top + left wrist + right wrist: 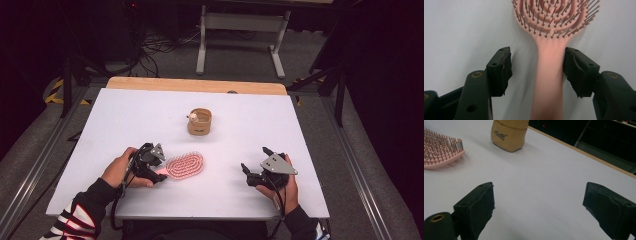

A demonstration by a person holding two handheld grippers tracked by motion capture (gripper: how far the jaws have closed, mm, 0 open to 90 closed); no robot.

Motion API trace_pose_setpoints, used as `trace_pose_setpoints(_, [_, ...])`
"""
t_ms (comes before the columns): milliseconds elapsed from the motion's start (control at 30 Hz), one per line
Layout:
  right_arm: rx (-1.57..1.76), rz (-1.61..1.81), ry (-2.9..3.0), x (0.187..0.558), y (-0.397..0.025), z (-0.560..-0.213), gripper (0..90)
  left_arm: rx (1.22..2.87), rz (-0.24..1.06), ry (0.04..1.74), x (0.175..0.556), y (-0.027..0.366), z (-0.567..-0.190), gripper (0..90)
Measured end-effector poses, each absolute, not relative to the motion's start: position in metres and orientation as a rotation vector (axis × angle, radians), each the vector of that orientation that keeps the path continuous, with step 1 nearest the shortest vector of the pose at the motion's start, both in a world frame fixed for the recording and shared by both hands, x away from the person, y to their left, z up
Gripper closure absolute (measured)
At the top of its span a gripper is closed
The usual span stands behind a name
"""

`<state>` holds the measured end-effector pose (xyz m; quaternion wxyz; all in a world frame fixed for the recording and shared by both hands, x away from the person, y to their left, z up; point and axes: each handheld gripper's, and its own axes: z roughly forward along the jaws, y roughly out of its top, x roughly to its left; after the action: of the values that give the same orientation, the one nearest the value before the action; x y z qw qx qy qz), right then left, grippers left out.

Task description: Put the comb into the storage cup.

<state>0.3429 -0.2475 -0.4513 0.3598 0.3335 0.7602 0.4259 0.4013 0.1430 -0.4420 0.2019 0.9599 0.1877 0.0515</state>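
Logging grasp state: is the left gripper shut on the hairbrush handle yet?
Open. The left gripper straddles the hairbrush handle; one finger looks against it, a gap shows at the other.

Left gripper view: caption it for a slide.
Open left gripper straddles the pink brush handle on the white table, one jaw touching it.

Tan pouch [199, 122], upright mid-table [125, 115], holding a small, possibly white object; grey metal stand [240, 30] beyond the pouch.

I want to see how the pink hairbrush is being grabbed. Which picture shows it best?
The left gripper view: the hairbrush handle lies between open tongs. The high view shows it small, the right gripper view just its bristle end.
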Motion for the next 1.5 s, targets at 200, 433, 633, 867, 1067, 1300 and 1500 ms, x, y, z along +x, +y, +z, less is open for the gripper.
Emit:
trace_pose_setpoints(200, [0.858, 1.102, 1.968, 0.343, -0.247, -0.452, 10.5, 2.704, 0.122, 0.504, 0.404, 0.137, -0.441, 50.6])
trace_pose_setpoints(433, [0.841, 1.089, 1.965, 0.342, -0.245, -0.451, 10.5, 2.689, 0.100, 0.512, 0.406, 0.137, -0.441, 53.1])
trace_pose_setpoints(633, [0.842, 1.087, 1.972, 0.342, -0.244, -0.452, 10.5, 2.688, 0.100, 0.495, 0.404, 0.136, -0.441, 60.9])
trace_pose_setpoints(867, [0.836, 1.084, 1.980, 0.342, -0.244, -0.453, 10.7, 2.650, 0.121, 0.490, 0.400, 0.138, -0.443, 69.3])
trace_pose_setpoints(1067, [0.848, 1.082, 1.972, 0.341, -0.244, -0.453, 11.1, 2.590, 0.208, 0.506, 0.389, 0.142, -0.447, 69.6])
trace_pose_setpoints(1300, [0.845, 1.098, 1.971, 0.341, -0.243, -0.453, 11.3, 2.542, 0.385, 0.525, 0.378, 0.146, -0.445, 69.7])
trace_pose_setpoints(1500, [0.874, 1.175, 1.947, 0.338, -0.242, -0.449, 12.2, 2.441, 0.497, 0.537, 0.372, 0.147, -0.440, 69.8])
